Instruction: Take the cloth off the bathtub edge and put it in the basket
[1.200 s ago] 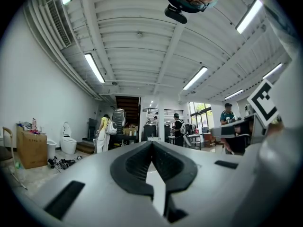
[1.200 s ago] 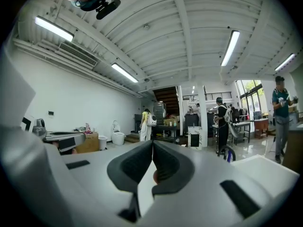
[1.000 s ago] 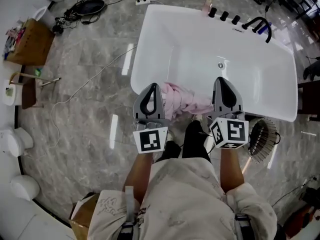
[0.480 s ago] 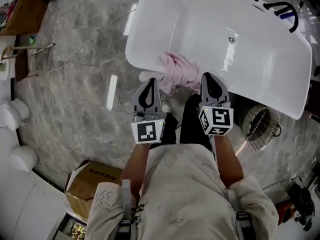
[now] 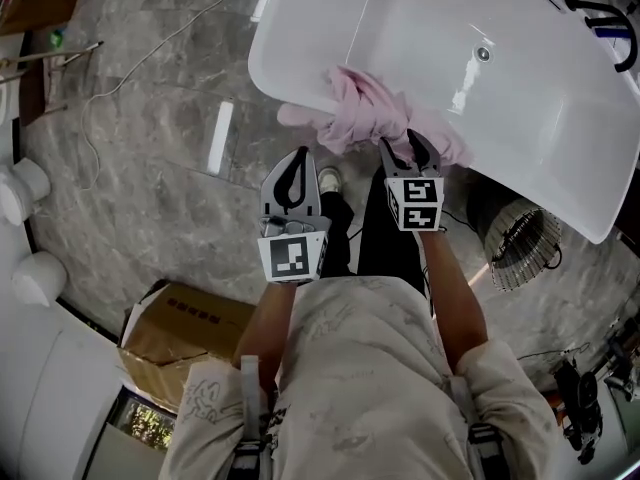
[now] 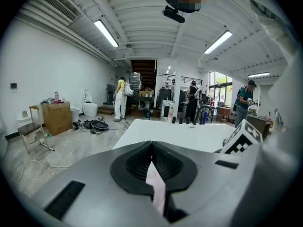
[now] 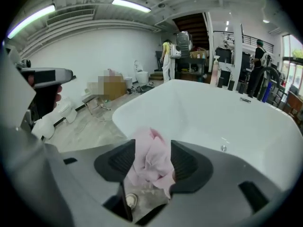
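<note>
Right gripper, fingers just opened, straddles the cloth (on bathtub edge).

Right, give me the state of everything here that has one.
bathtub, no water in it
cloth, bunched over the bathtub edge
basket, beside the bathtub, no cloth in it
left gripper, shut, holding nothing
right gripper, jaws just opened, cloth between them, not clamped

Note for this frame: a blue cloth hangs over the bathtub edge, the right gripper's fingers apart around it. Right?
The cloth is pink, not blue; the right gripper view shows it. It does hang over the bathtub edge, and the fingers of the right gripper, which have just been opening, stand apart around it.
</note>
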Available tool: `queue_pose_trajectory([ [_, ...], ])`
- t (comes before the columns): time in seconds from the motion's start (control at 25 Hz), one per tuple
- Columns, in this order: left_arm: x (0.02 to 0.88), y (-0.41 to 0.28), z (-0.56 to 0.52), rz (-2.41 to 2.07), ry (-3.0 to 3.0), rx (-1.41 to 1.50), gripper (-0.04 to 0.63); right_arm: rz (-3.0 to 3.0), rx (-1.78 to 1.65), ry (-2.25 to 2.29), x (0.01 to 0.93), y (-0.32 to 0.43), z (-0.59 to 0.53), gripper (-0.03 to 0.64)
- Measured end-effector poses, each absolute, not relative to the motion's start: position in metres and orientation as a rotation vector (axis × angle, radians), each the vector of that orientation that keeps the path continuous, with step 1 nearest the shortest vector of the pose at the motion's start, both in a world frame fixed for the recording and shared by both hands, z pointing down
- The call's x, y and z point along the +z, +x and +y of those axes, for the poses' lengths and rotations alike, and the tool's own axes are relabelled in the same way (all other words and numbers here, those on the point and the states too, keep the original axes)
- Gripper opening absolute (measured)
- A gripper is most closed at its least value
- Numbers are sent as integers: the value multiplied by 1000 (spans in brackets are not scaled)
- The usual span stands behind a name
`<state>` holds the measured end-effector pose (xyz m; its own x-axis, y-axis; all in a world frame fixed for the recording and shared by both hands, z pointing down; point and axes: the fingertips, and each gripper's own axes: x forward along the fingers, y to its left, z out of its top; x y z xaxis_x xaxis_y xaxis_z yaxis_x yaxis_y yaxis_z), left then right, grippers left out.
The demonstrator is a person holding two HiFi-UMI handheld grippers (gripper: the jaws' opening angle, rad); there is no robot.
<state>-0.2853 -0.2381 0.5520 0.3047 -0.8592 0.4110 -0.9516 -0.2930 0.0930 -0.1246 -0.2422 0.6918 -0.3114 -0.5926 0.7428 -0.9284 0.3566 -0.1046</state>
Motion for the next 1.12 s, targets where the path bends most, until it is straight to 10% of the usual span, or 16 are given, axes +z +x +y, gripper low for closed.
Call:
queue_pose_trajectory([
  [0.56, 586, -293, -228, -1629, 2186, 466, 3, -1822, 687, 1082, 798, -130, -251, 330],
  [1.12, 584, -286, -231, -1614, 2202, 461, 3, -1739, 364, 797, 810, -143, -256, 221],
])
